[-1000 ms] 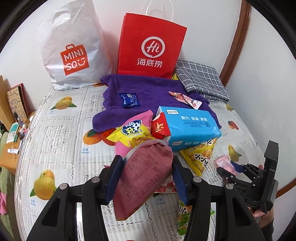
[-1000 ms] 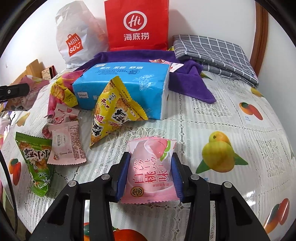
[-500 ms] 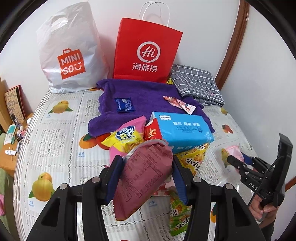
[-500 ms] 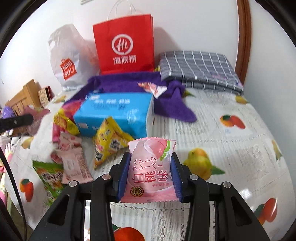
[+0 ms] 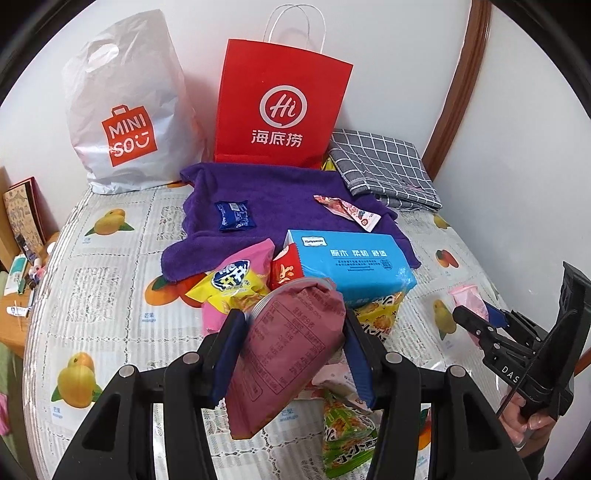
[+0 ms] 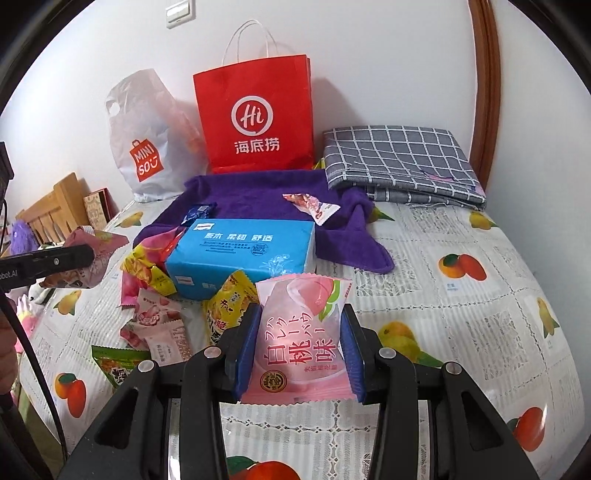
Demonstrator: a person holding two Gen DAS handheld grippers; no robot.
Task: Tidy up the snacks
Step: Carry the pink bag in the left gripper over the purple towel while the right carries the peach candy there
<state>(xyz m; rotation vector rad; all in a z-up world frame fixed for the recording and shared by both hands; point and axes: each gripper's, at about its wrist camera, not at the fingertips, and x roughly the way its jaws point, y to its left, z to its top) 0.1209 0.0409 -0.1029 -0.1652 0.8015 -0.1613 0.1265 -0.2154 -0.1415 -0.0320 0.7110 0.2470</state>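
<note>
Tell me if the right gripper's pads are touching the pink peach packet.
Touching. In the right wrist view both blue pads of the right gripper press against the sides of the pink peach packet, which hangs clamped above the table.

site: private home, likely a bedroom or living rm. surface is a table (image 6: 461, 258) w/ a plastic fruit-print cover, pushed against a plain white wall (image 6: 369, 55) in a corner w/ brown wood trim (image 6: 487, 92). retail carrier bags stand at the wall: white miniso bag (image 5: 125, 110), red paper bag (image 5: 280, 107). folded grey checked cloth (image 6: 399, 162) and purple towel (image 5: 273, 206) lie on the cover. blue tissue pack (image 6: 243, 251) sits among loose snack packets. wall switch (image 6: 179, 13) up high. wooden furniture (image 6: 51, 210) and small household clutter at the left edge. no commercial fittings seen.
</note>
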